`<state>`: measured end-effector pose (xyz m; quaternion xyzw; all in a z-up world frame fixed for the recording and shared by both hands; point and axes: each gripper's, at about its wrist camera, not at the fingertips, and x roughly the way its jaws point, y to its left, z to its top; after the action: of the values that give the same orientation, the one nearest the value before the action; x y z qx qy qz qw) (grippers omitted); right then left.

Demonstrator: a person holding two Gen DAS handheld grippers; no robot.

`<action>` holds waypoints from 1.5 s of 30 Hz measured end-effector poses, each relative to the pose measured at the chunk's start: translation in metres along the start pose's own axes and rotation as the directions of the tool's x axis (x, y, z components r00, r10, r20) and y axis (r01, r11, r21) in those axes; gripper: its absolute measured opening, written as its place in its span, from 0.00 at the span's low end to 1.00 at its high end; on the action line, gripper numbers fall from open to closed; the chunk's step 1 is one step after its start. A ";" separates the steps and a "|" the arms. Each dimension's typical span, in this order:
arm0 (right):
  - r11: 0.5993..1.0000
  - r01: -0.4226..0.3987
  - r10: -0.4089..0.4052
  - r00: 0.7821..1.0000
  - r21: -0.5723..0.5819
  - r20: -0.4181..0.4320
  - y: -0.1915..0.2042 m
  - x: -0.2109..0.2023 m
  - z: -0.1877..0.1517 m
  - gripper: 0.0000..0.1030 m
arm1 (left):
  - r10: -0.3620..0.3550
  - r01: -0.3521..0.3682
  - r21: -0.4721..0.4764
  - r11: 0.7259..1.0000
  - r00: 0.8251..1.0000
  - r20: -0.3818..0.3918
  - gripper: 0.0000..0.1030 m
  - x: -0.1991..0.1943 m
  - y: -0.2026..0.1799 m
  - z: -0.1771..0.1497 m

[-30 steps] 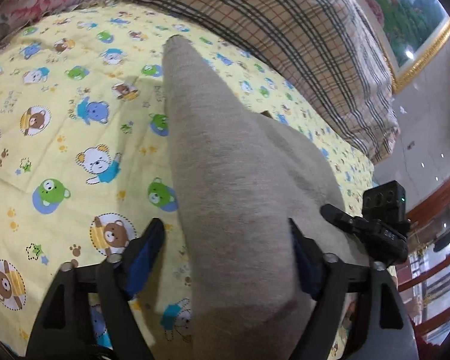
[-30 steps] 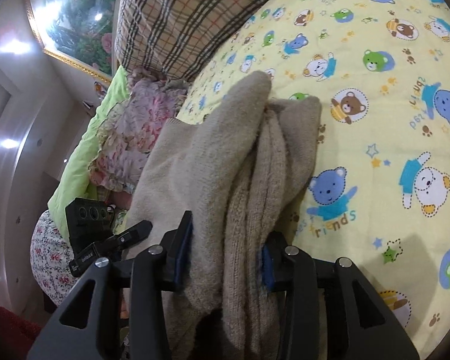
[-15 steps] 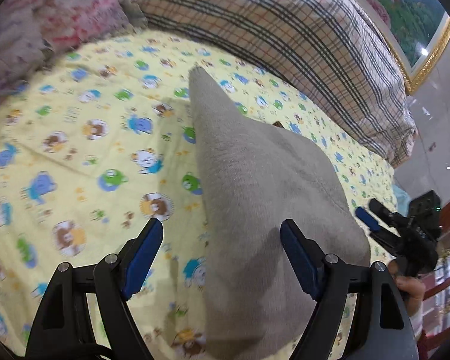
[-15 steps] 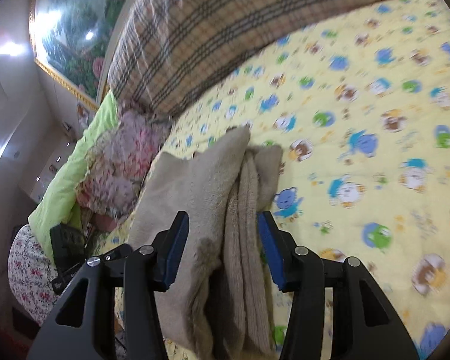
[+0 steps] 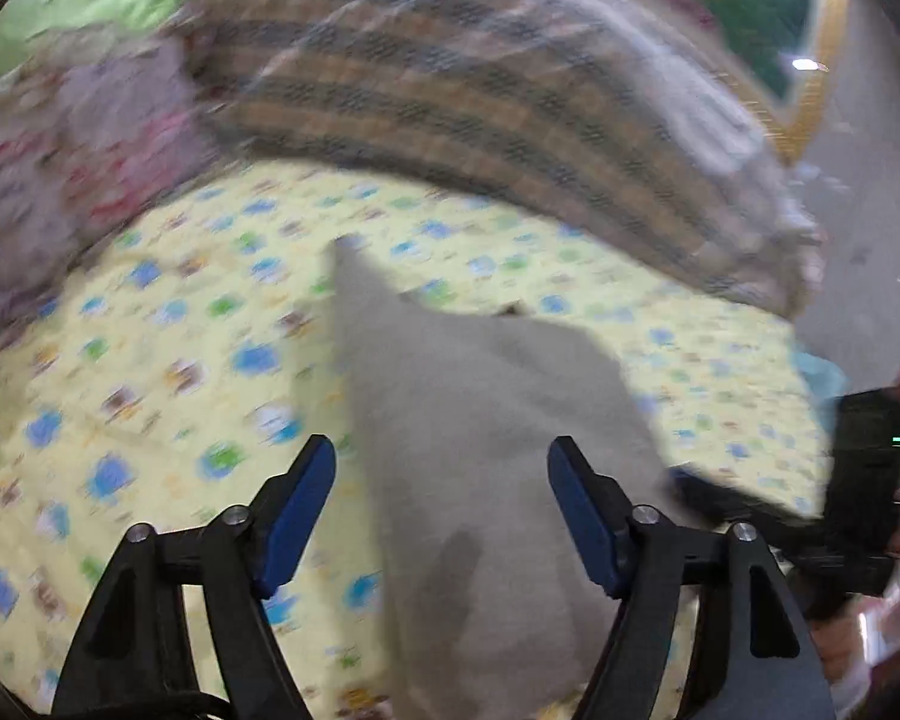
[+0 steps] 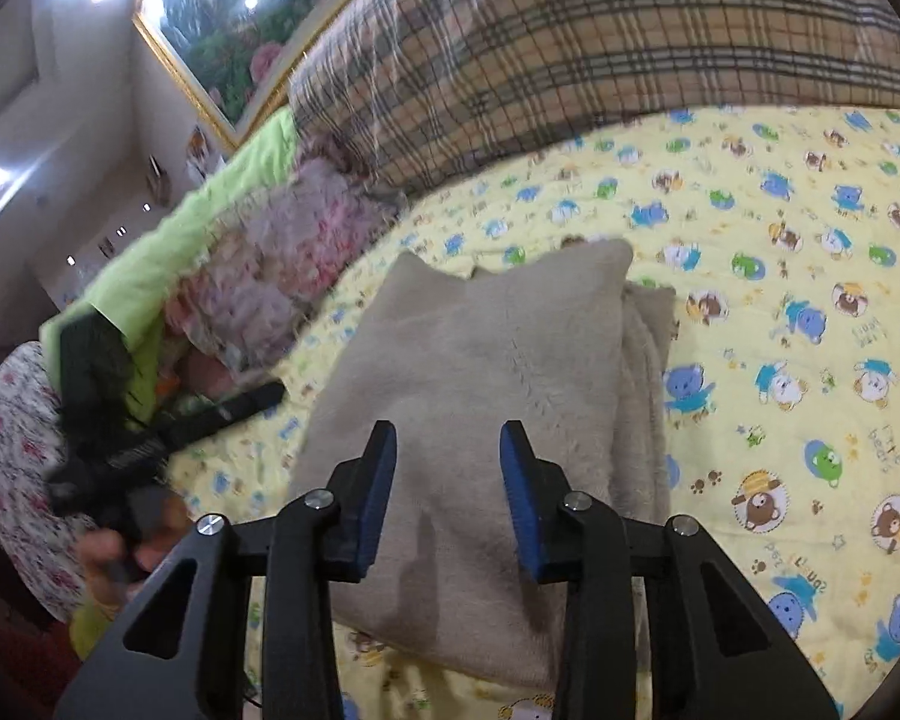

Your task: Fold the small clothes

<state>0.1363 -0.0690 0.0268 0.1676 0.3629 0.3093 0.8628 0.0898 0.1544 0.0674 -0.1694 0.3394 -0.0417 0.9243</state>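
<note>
Beige knit garment (image 6: pixel 480 360) lies folded flat on a yellow bear-print quilt (image 6: pixel 780 276), a plaid cushion (image 6: pixel 600 48) beyond it at the far edge. Above the garment, the left gripper (image 5: pixel 441 480) and right gripper (image 6: pixel 448 447) hang clear, blue pads apart and closing on nothing.

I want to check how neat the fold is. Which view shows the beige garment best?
The right wrist view: the garment is sharp there, lying folded on the bear-print sheet, its edges and a second layer on its right side visible. The left wrist view is motion-blurred and shows the garment only as a grey-beige shape.
</note>
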 end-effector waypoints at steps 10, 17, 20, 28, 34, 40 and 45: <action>0.991 0.062 -0.056 0.997 0.119 -0.051 -0.050 0.025 -0.007 0.06 | -0.014 -0.003 -0.078 0.997 0.977 -0.213 0.66 0.079 0.035 -0.009; 0.990 0.109 -0.103 0.993 0.093 -0.060 -0.065 0.043 -0.006 0.00 | 0.049 -0.063 -0.051 0.997 0.970 -0.236 0.81 0.107 0.036 -0.006; 0.988 0.107 -0.100 0.993 0.112 -0.064 -0.069 0.044 -0.003 0.00 | 0.020 -0.044 -0.090 0.995 0.968 -0.250 0.84 0.114 0.046 -0.003; 0.991 0.072 -0.069 0.997 0.111 -0.032 -0.052 0.010 -0.008 0.03 | 0.079 -0.093 -0.066 0.993 0.977 -0.199 0.83 0.051 0.033 -0.014; 0.998 0.039 -0.039 0.999 0.051 0.001 -0.024 -0.029 -0.026 0.03 | 0.081 -0.094 -0.059 0.994 0.977 -0.197 0.83 -0.001 0.033 -0.051; 0.997 0.072 -0.073 0.996 -0.023 -0.052 -0.009 -0.031 -0.057 0.03 | 0.100 -0.113 -0.039 0.993 0.963 -0.250 0.83 -0.011 0.031 -0.087; 0.981 0.188 -0.185 0.979 0.034 -0.080 -0.043 -0.022 -0.071 0.00 | 0.158 -0.163 0.006 0.987 0.949 -0.274 0.83 0.006 0.030 -0.096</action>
<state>0.0899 -0.1113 -0.0324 0.1387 0.4160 0.2255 0.8700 0.0318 0.1543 -0.0150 -0.1417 0.4767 0.0134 0.8675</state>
